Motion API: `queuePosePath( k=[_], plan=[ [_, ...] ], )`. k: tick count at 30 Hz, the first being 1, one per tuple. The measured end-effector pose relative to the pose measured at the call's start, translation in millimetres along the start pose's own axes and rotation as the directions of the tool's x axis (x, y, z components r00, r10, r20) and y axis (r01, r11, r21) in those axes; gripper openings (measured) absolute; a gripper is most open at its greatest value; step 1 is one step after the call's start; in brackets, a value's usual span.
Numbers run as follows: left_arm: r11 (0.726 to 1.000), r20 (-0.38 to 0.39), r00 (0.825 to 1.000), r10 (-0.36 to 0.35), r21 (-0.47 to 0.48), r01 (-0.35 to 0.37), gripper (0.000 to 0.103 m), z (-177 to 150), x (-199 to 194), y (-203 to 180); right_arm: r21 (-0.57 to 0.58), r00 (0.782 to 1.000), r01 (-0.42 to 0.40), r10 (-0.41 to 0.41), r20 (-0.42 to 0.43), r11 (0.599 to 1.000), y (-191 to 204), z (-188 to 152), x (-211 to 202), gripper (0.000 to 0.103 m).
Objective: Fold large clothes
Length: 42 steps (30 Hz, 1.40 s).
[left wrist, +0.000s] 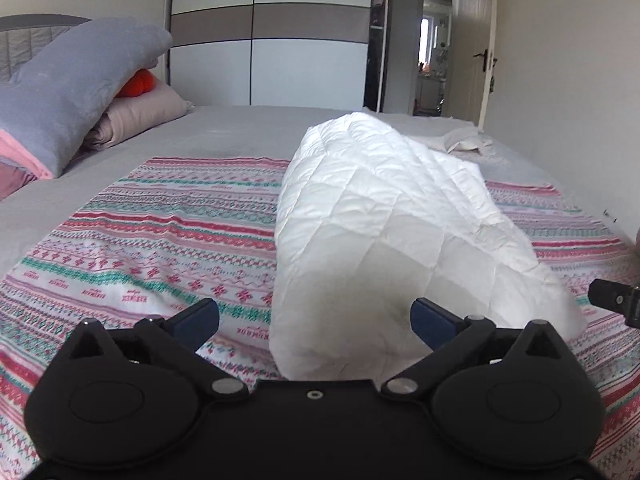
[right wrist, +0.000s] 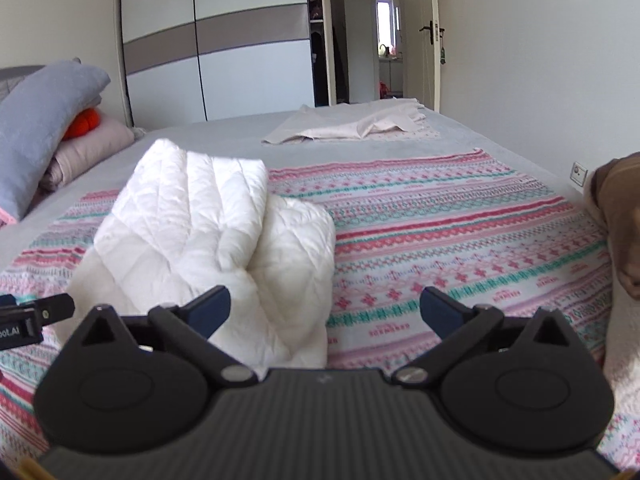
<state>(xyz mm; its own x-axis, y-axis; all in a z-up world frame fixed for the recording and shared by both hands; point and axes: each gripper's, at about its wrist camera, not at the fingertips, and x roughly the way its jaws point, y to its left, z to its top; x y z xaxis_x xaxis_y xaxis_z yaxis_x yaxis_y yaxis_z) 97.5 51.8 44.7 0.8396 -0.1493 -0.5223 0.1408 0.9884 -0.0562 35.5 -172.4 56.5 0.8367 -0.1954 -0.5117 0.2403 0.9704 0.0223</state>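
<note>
Puffy quilted white garment [left wrist: 384, 216] lies folded, seemingly.

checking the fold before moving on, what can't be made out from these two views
- White quilted garment: its type and near edge, left wrist view, hidden behind the left gripper body.
- Its far side, right wrist view: hidden by its own bulk.
- Brown cloth: cut off by the right edge.

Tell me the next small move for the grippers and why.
Probably draw both back and turn to the cream garment lying unfolded at the bed's far end. The white quilted jacket already sits folded on the patterned sheet, and the left gripper and right gripper are open, holding nothing.
</note>
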Motion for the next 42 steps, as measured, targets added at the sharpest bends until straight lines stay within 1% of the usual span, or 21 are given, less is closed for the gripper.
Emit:
queuePosePath(
  k=[2, 7, 10, 12, 16, 19, 29, 42],
  plan=[
    [1.000, -0.027, 0.999, 0.025, 0.002, -0.025, 0.103, -6.8, -0.2, -1.1, -0.011, 1.000, 0.010, -0.010, 0.000, 1.000, 0.1, -5.0, -5.7, 0.103],
    [0.998, -0.093, 0.994, 0.056, -0.007, -0.057, 0.103, -17.9, -3.8, -4.1, -0.022, 0.999, 0.036, -0.036, -0.007, 0.999, 3.7, -13.6, -15.8, 0.103],
    [0.996, -0.108, 0.990, 0.087, 0.013, -0.086, 0.103, -23.7, -6.8, -10.7, -0.040, 0.997, 0.060, -0.062, -0.038, 0.997, 8.2, -19.0, -15.6, 0.103],
    [0.996, -0.112, 0.990, 0.089, 0.024, -0.087, 0.103, -27.2, -8.9, -14.1, -0.059, 0.995, 0.073, -0.077, -0.065, 0.996, 12.2, -23.4, -13.3, 0.103],
    [0.994, -0.127, 0.987, 0.103, 0.053, -0.097, 0.103, -30.9, -7.1, -19.1, -0.099, 0.992, 0.067, -0.077, -0.102, 0.993, 21.6, -29.5, -5.9, 0.103],
    [0.994, -0.141, 0.985, 0.103, 0.057, -0.096, 0.103, -32.0, -4.2, -18.2, -0.119, 0.990, 0.067, -0.081, -0.118, 0.991, 26.5, -32.3, -0.6, 0.103],
    [0.993, -0.143, 0.983, 0.111, 0.061, -0.104, 0.103, -33.5, -3.3, -17.0, -0.139, 0.989, 0.039, -0.059, -0.138, 0.990, 33.8, -35.4, 1.7, 0.103],
    [0.993, -0.145, 0.983, 0.111, 0.065, -0.102, 0.103, -34.1, -2.6, -18.8, -0.140, 0.989, 0.036, -0.056, -0.140, 0.990, 33.5, -35.2, 1.7, 0.103]
  ],
)
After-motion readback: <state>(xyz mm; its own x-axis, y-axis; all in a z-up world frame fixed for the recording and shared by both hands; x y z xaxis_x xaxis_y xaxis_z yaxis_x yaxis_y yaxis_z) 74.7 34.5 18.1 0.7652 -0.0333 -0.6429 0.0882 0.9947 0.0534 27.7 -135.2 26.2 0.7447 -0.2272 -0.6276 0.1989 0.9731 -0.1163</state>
